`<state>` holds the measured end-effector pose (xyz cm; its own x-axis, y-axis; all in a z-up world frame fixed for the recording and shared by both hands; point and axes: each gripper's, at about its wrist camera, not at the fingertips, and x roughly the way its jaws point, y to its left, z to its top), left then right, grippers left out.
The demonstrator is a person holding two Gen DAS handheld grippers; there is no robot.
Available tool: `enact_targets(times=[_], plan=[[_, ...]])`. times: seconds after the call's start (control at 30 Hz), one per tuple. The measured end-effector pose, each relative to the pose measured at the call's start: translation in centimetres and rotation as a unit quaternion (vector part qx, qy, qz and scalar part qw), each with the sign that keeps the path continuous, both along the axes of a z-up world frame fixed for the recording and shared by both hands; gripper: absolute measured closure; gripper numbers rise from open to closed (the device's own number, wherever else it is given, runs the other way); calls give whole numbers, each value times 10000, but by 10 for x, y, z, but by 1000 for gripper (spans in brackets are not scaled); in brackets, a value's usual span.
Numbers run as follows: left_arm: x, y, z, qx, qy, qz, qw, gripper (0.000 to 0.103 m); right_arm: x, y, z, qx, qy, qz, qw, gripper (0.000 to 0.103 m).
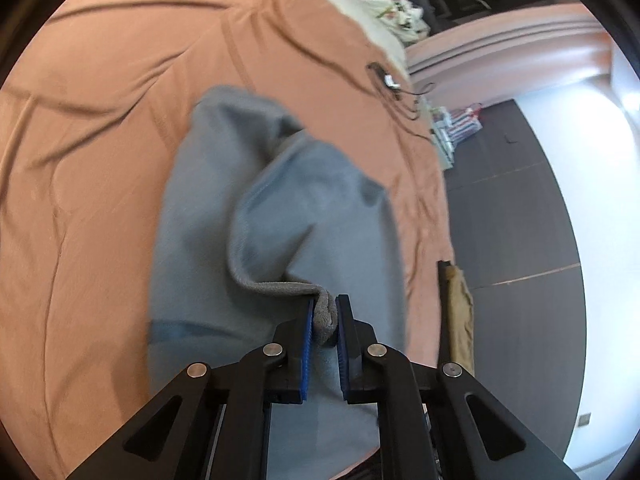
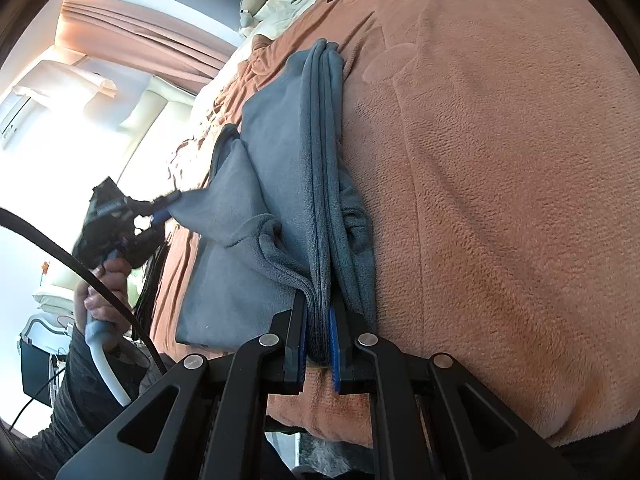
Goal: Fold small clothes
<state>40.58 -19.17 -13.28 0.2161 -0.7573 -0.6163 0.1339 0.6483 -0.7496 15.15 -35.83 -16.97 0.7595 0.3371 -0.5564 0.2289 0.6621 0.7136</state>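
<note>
Grey cloth [image 1: 280,208]: we keep left gripper [image 1: 324,320] and right gripper [image 2: 318,332] clamped on its edges, lifting both level for an even fold

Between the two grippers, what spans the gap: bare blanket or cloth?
Cloth. In the right wrist view the grey garment runs from the right gripper, clamped on its stacked edges, to the left gripper, pinching a corner. The orange blanket lies underneath.
</note>
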Motion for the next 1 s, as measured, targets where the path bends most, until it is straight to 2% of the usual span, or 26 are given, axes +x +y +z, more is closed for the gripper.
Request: enact_targets(times=[0.2,0.47,0.7,1.0], plan=[[15,-32,34,-134,-343,-313,9988,92,0,-2,0,20,-10,19,10000,97],[41,-81,56,-97,-550,-607,9966,93,1,-2,-1,3,-19,12,10000,97],[57,-126,57,133,-633,-759,9950,93,-1,1,2,-107,-67,68,9999,97],[79,-175,35,505,-584,-854,9933,93,1,3,5,-242,-111,153,9995,98]])
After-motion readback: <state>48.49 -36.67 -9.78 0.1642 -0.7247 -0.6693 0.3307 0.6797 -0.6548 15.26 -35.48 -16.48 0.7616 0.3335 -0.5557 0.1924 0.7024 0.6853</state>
